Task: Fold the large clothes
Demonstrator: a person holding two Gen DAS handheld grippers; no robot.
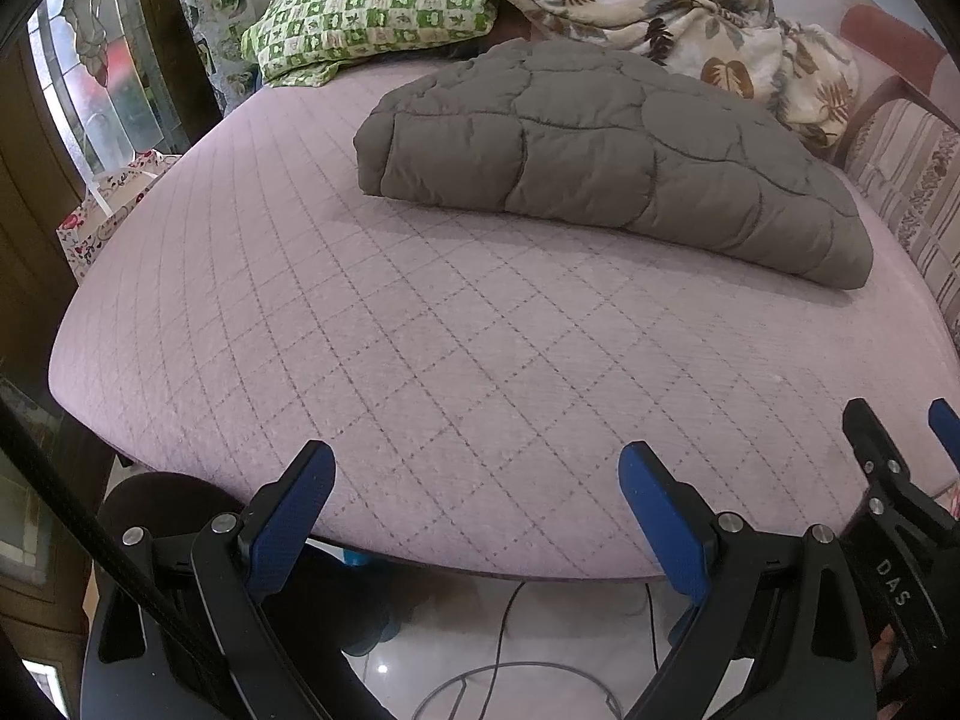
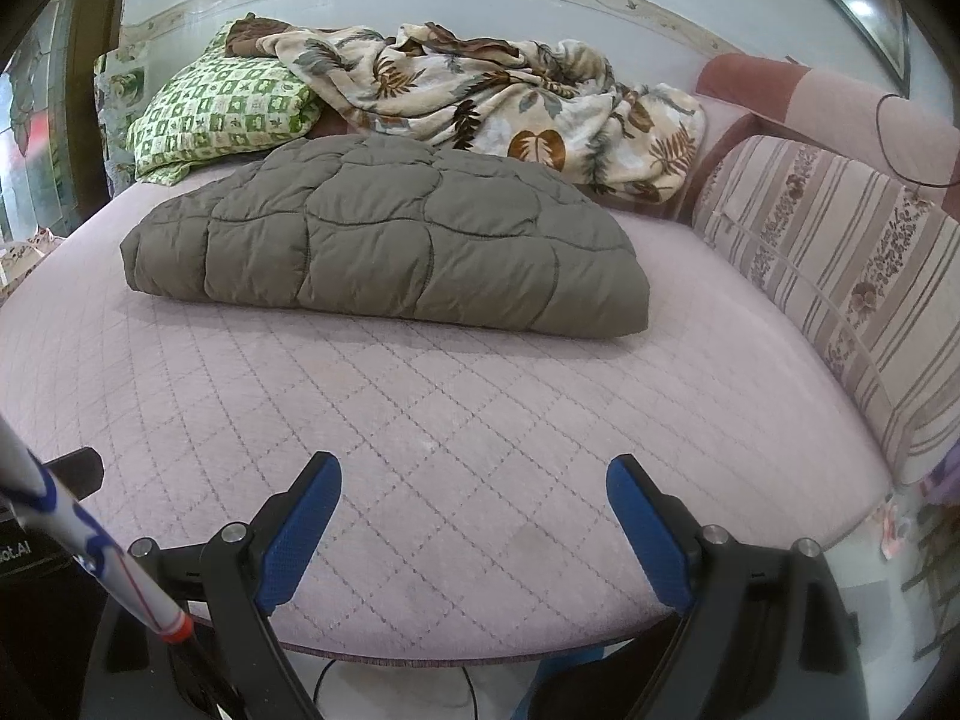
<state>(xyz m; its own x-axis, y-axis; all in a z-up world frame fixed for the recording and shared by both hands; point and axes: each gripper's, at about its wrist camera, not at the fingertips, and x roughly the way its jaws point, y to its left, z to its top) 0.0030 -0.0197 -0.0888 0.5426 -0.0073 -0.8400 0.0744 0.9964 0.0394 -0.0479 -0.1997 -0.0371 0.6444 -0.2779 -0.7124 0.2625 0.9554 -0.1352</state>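
Both tongs hang spread wide and grasping nothing at the near edge of a pink bed [image 1: 420, 360]. Left tongs [image 1: 477, 516] sit just past that edge, blue-padded fingers [image 1: 288, 522] angled outward over the quilted cover, with bare floor and loose cables [image 1: 510, 660] below. Right tongs [image 2: 474, 525] hover over the same near edge, further toward the bed's right side, their black frames level and pointed at the far edge; their tips also show at the right rim of the left view.

A folded grey quilt [image 2: 390, 240] lies across the far half of the bed, its long side roughly parallel to the near edge, well apart from both tongs. A broad stretch of bare cover lies open between it and the tongs. The quilt is puffy, stitched in rounded scale-like panels, with a thick rolled fold on its left end and a tapering right corner.

Behind it, along the far edge, a crumpled cream blanket [image 2: 510, 102] printed with brown and grey leaves is heaped against the wall, just beside a green-and-white checked pillow [image 2: 222, 114] at the far left corner. A striped, flower-banded cushion [image 2: 840, 276] lines the bed's right edge. The cover is soft pink fabric, crossed by a stitched diamond grid. A white rod with blue marks and a red tip [image 2: 84, 546] crosses the lower left of the right view.
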